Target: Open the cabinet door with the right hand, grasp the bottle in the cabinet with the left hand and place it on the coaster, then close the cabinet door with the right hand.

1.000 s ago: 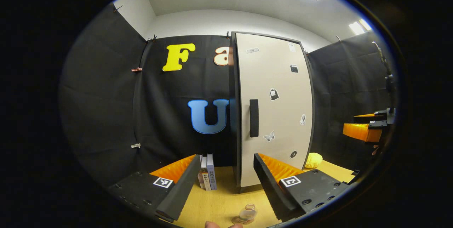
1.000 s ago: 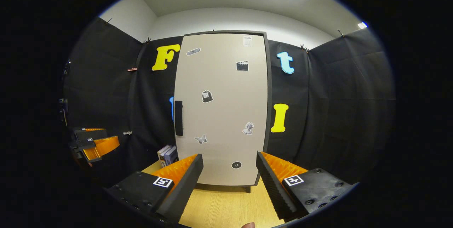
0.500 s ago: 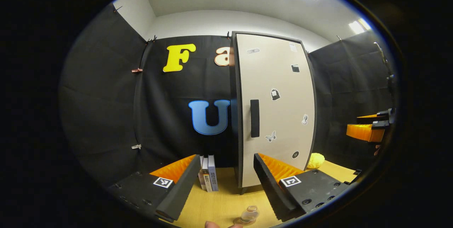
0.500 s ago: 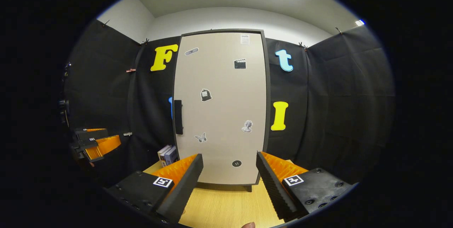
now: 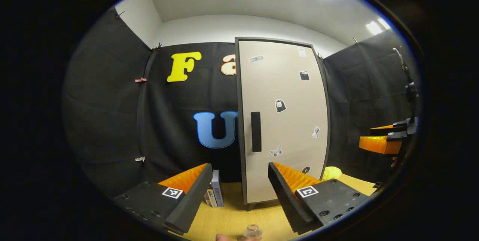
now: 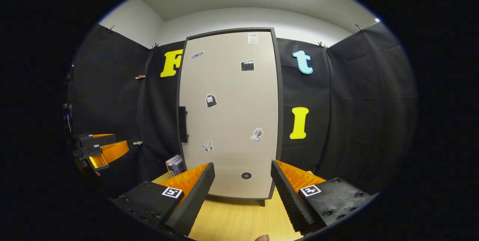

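The tall beige cabinet door (image 6: 230, 113) is closed, with its dark handle (image 6: 183, 124) on the left edge. My right gripper (image 6: 242, 196) is open in front of the door's lower part, a short way back from it. My left gripper (image 5: 239, 196) is open too, and faces the same door (image 5: 280, 121) and handle (image 5: 256, 131). A small clear bottle (image 5: 252, 231) stands on the table at the very bottom of the left gripper view, on a coaster (image 5: 258, 237) that is mostly cut off. Each gripper also shows in the other's view, the right (image 5: 385, 138) and the left (image 6: 101, 150).
Several books (image 5: 214, 194) stand upright left of the cabinet. A yellow lump (image 5: 331, 173) lies at its right. The wooden table (image 6: 239, 222) runs under the cabinet's feet. Black cloth walls close the booth on all sides.
In the left gripper view the cabinet has shifted left and down, and the bottle has slid to the lower edge. The right gripper view has turned slightly. Door stays closed, both grippers stay open.
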